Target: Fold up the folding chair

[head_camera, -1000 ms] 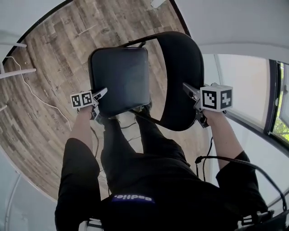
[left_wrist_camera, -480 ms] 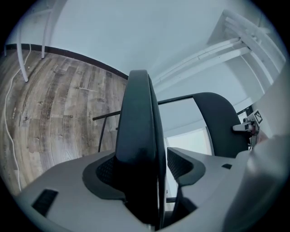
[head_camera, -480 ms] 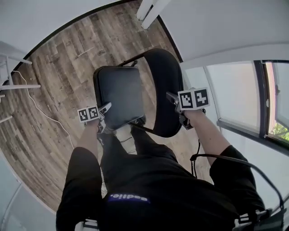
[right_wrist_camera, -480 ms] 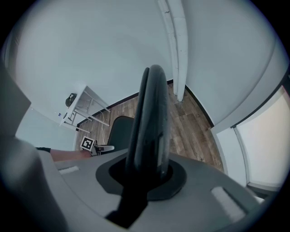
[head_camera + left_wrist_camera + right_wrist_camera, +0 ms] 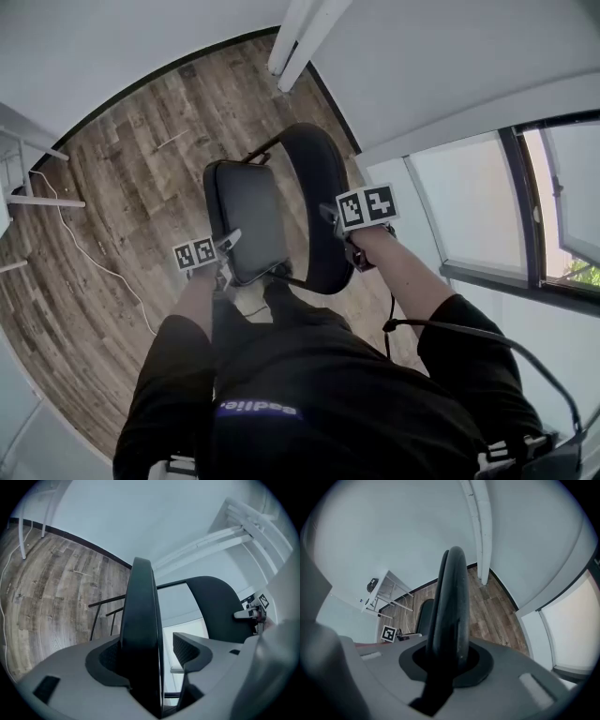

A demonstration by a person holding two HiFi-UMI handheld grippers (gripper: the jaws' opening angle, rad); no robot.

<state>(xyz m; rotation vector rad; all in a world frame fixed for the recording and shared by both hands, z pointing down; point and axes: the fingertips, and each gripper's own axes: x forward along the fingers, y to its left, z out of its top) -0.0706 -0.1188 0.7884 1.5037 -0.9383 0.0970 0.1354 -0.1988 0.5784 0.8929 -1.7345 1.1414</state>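
Chair [image 5: 278, 217] on wood floor [image 5: 122, 169], close in front of the person's legs, beside a white wall and window [image 5: 469, 206].

Head view: black seat [image 5: 246, 220] tipped up steeply toward black backrest [image 5: 317, 197], with only a narrow gap between the two. Left gripper [image 5: 228, 251] sits at the seat's near corner. Right gripper [image 5: 334, 225] sits on the backrest's near edge. Only this view shows a white cable [image 5: 89, 258] trailing over the floor.

Left gripper view: seat seen edge-on, running up between the jaws. It lies against the pad at picture left, and a strip of light shows between it and the other pad. Jaws therefore stand apart round the seat without pinching it, and they have just been closing a little. Only here do black frame tubes [image 5: 107, 600] show beyond the seat. The right gripper appears out at the backrest's rim.

Right gripper view: jaws drawn in tight on the backrest's edge, pads hugging both faces with no gap. Beyond it, the seat shows lower left, with the left gripper's marker cube [image 5: 388, 633] beside it. A white table [image 5: 393, 581] stands against the far wall, and a white pipe [image 5: 480, 527] runs up the wall.
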